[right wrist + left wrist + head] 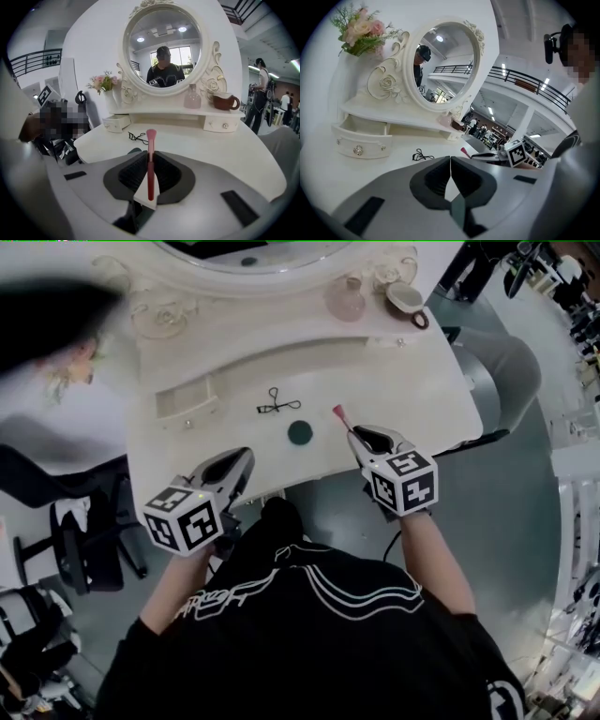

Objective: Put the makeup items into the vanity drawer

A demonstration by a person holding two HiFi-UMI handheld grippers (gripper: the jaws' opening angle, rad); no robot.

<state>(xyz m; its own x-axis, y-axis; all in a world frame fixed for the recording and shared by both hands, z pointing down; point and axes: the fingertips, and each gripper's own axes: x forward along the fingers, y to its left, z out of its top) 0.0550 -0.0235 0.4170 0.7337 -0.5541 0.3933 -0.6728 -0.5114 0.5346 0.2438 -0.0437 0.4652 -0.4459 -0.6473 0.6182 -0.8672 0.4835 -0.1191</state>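
**Status: One Item Gripped, None Stowed**

The right gripper, lower centre of the head view, pinches the pink brush. The left gripper is pressed together and empty. The drawer, left of centre, stands open with no item visible inside. The eyelash curler and the round dark compact lie on the tabletop, still to be stowed.

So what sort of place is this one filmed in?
Probably a staged vanity corner inside a big open hall, not a home: a white vanity table with an oval mirror, a railed mezzanine and strip lights behind, and an office chair beside it.
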